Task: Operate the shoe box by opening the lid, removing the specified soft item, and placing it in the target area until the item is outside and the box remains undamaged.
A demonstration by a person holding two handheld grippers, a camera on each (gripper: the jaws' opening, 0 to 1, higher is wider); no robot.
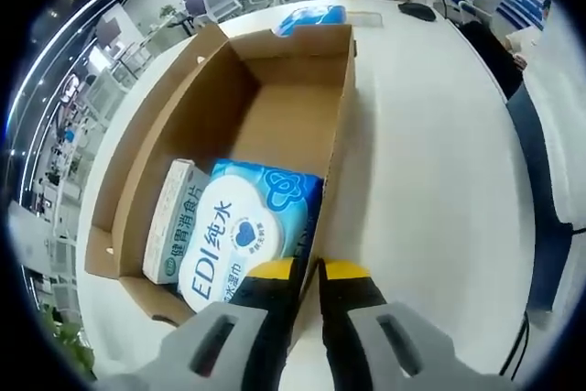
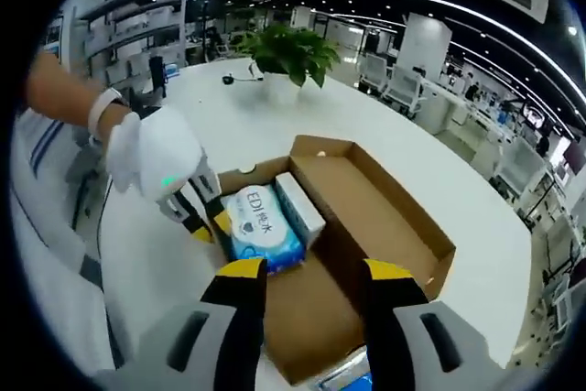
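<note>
In the left gripper view, my left claw (image 1: 307, 272) rises from the bottom with its two yellow-tipped jaws nearly together, one on each side of the near wall of the open shoe box (image 1: 265, 89); they look clenched on that cardboard edge. Just ahead of the tips, inside the box at its near end, lies the blue and white wet wipes pack (image 1: 247, 226). To the left of it, touching its side, stands a white and green carton (image 1: 172, 222). The far half of the box floor is bare cardboard. Beyond the far wall a second blue packet (image 1: 311, 17) lies on the white table (image 1: 430, 162).

In the right gripper view, my right claw (image 2: 311, 272) hangs above the box (image 2: 385, 217) with its jaws spread wide and nothing between them. Ahead and slightly left of the tips sits the wipes pack (image 2: 261, 222), with the white carton (image 2: 302, 208) along its right side. My gloved hand (image 2: 156, 153) and the left claw meet the box edge beyond and to the left. A potted plant (image 2: 288, 52) stands farther off on the table (image 2: 211, 125).
</note>
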